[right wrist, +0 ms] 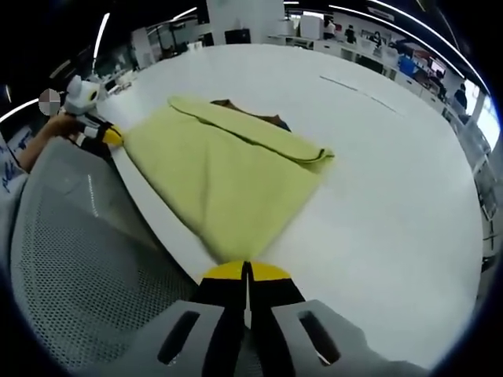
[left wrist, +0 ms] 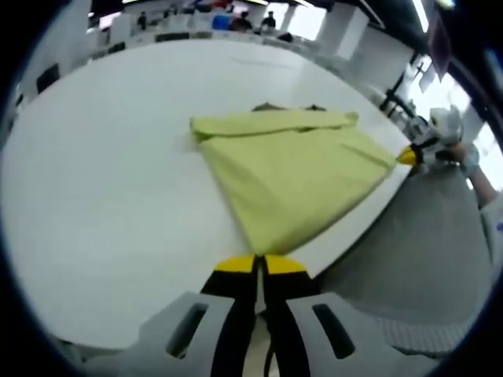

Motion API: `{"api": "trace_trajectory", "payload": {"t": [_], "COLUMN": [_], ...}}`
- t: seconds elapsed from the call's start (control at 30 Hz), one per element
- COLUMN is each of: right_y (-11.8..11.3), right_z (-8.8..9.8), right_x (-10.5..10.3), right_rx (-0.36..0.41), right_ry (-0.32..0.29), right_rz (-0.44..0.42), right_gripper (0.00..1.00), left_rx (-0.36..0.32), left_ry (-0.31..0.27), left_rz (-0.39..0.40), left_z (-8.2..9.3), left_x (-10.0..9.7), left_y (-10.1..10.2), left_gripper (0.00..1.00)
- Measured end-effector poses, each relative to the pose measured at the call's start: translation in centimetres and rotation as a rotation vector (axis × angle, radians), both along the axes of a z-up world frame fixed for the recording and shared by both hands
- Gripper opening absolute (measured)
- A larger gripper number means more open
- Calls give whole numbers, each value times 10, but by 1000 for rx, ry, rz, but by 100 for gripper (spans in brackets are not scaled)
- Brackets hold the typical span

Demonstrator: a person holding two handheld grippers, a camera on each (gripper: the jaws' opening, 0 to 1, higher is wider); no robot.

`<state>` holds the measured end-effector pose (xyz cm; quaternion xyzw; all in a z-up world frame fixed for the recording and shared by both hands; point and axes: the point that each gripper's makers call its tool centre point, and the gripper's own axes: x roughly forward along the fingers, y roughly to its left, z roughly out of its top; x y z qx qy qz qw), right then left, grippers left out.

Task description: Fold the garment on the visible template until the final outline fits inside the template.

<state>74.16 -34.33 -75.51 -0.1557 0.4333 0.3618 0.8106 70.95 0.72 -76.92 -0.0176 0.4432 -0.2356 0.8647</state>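
Left hand-held gripper (left wrist: 260, 265), jaws closed with yellow tips pressed together, pinches 1 corner of the yellow-green garment (left wrist: 292, 174) right at the near edge of the white tabletop (left wrist: 102, 188). Right hand-held gripper (right wrist: 247, 272) does the same, jaws closed on another corner of the garment (right wrist: 228, 177) at the tabletop (right wrist: 393, 181) edge. In the left gripper view the right hand-held gripper (left wrist: 412, 155) comes in from the right side, its yellow tip touching the garment's far corner at the tabletop edge, a hand (left wrist: 464, 153) behind it. In the right gripper view the left hand-held gripper (right wrist: 110, 135) enters from the left, tip on the garment's corner, a hand (right wrist: 55, 129) behind it. The garment lies flat on the tabletop, spread between the 2 held corners along the near edge, with a folded band across its far side. A dark patch (right wrist: 250, 114) peeks out from under the garment's far edge. A grey mesh chair (right wrist: 86, 259) sits just beside the tabletop edge, below the garment. Desks and people are in the far background, too small to tell.
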Motion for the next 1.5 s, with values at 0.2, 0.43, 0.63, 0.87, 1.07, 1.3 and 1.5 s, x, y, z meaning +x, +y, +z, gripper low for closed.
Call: {"api": "trace_trajectory", "payload": {"t": [0.2, 0.43, 0.63, 0.87, 1.07, 1.3, 1.5], "right_y": [-1, -2, 0, -1, -2, -21, -18], "right_z": [10, 30, 44, 23, 7, -5, -1], "right_x": [5, 13, 12, -1, -9, -13, -15], "right_rx": [1, 12, 10, -13, -31, -123, -94], "right_ry": [-34, -85, -115, -55, -13, 6, 10], "right_rz": [-10, -11, 3, 20, 20, 18, 12], "right_gripper": [1, 1, 1, 1, 1, 1, 1], "left_rx": [7, 17, 33, 48, 60, 54, 85], "left_ry": [-22, -73, -107, -48, -8, 30, 50], "left_rz": [-1, -9, -27, -38, -39, -42, -62], "left_z": [9, 28, 42, 26, 12, 5, -2], "left_x": [4, 16, 15, 6, -1, -7, -8], "left_y": [1, 3, 3, 6, 6, 7, 4], "left_gripper": [0, 0, 0, 0, 0, 0, 0]}}
